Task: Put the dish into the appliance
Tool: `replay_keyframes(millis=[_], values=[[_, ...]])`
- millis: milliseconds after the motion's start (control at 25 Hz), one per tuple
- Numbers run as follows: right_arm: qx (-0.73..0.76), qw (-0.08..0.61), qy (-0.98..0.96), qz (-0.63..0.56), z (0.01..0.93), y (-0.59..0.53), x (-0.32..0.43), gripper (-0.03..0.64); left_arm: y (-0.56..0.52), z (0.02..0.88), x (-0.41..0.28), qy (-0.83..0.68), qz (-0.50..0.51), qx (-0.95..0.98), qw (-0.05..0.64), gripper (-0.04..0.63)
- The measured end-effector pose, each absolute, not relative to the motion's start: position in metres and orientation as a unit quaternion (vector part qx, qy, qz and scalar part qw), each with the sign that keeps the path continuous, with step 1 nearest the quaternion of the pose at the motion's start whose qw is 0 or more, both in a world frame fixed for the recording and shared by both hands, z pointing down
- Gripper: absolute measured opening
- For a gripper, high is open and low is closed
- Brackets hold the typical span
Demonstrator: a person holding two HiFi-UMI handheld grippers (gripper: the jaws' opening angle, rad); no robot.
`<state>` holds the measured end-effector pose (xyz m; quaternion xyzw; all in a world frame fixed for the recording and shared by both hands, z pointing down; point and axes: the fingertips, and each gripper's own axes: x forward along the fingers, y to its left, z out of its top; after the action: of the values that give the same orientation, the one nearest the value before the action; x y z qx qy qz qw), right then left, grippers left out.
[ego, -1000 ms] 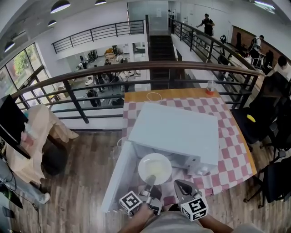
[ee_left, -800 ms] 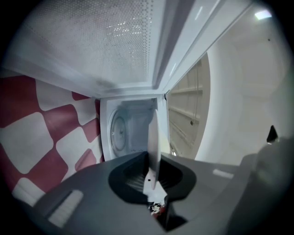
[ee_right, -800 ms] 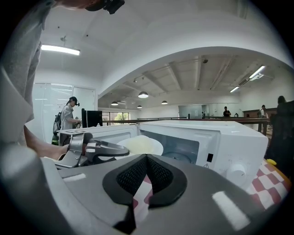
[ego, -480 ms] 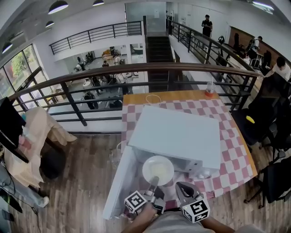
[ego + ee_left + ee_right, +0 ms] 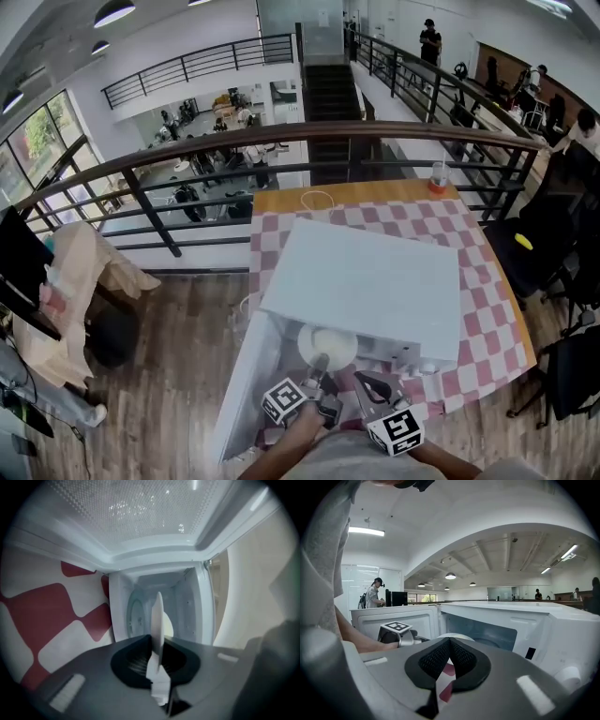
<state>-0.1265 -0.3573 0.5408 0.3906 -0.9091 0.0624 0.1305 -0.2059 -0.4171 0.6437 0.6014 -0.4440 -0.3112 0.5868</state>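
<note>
A white microwave point(image 5: 366, 281) stands on the red-checked table, its door point(image 5: 246, 375) swung open to the left. My left gripper point(image 5: 317, 371) is shut on the near rim of a white plate point(image 5: 327, 343), which sits at the mouth of the oven, partly under its top edge. In the left gripper view the plate point(image 5: 158, 618) shows edge-on between the jaws point(image 5: 157, 660), with the cavity and its glass turntable point(image 5: 136, 616) straight ahead. My right gripper point(image 5: 367, 386) hangs just right of the left one, shut and holding nothing point(image 5: 449, 645); in its view the plate point(image 5: 452, 636) shows at the microwave's opening point(image 5: 487, 632).
The checked tablecloth point(image 5: 492, 314) reaches right of the microwave. An orange-based cup point(image 5: 437, 178) and a white cable point(image 5: 317, 199) lie at the table's far edge. A dark railing point(image 5: 281, 141) runs behind; wooden floor point(image 5: 178, 375) lies left of the door.
The left gripper has carried the plate forward and down, from in front of the microwave into its opening. The right gripper has moved forward a little alongside.
</note>
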Motion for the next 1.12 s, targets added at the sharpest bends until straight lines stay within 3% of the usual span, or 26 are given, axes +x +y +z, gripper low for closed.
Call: replay_keyframes(millis=[800, 1120], values=[[0.373, 0.121, -0.915, 0.094, 0.551, -0.385, -0.123, -0.002, -0.504, 0.680, -0.178, -0.472, -0.246, 0.566, 0.630, 0.029], [0.376, 0.105, -0.916, 0.096, 0.548, -0.382, -0.125, -0.002, -0.504, 0.674, -0.175, -0.491, -0.167, 0.620, 0.588, 0.059]])
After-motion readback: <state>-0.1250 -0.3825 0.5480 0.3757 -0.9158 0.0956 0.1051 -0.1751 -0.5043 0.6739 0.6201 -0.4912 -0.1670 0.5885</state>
